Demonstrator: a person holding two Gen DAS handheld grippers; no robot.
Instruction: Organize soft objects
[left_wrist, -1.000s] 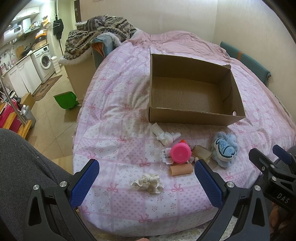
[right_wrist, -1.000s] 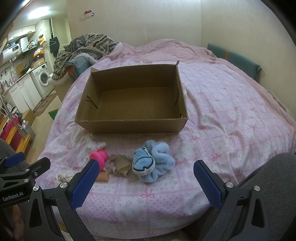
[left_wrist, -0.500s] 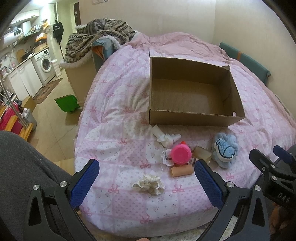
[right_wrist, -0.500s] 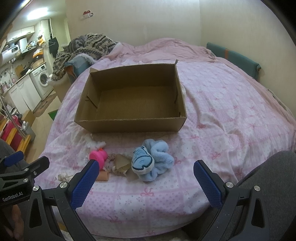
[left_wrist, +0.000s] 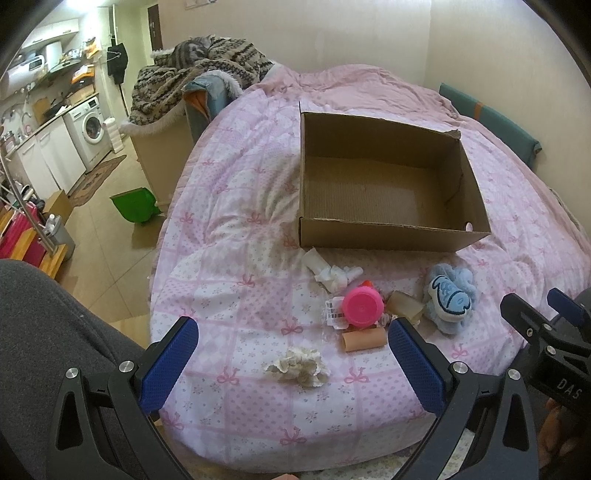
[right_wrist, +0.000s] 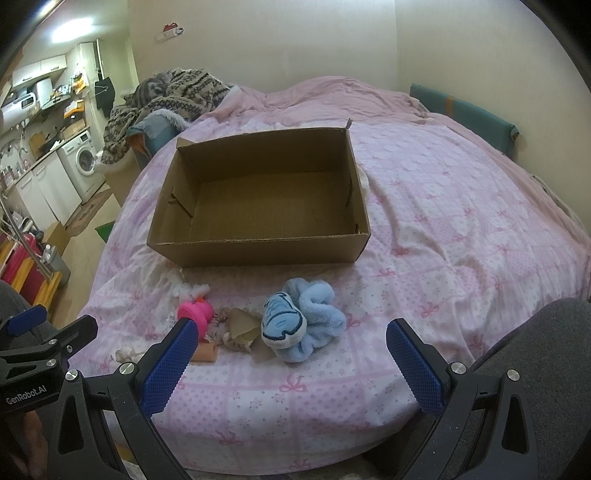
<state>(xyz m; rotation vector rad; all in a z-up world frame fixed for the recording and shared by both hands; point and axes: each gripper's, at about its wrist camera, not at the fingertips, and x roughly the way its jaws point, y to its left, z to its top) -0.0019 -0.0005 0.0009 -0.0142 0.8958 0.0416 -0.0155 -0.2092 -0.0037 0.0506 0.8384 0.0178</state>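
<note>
While both fingers gape wide, empty | cream scrunchie (left_wrist: 298, 367) clear left-view only | box (right_wrist: 258, 206) empty

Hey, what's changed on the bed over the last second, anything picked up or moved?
Nothing picked up. Both tongs, left and right, have stayed open and empty; the views only drifted slightly. The cardboard box is still empty, and the blue plush slipper, pink cup and cream scrunchie lie where they were.

box (right_wrist: 258, 243) on bed (right_wrist: 461, 229), toys (right_wrist: 303, 325) before it
</note>
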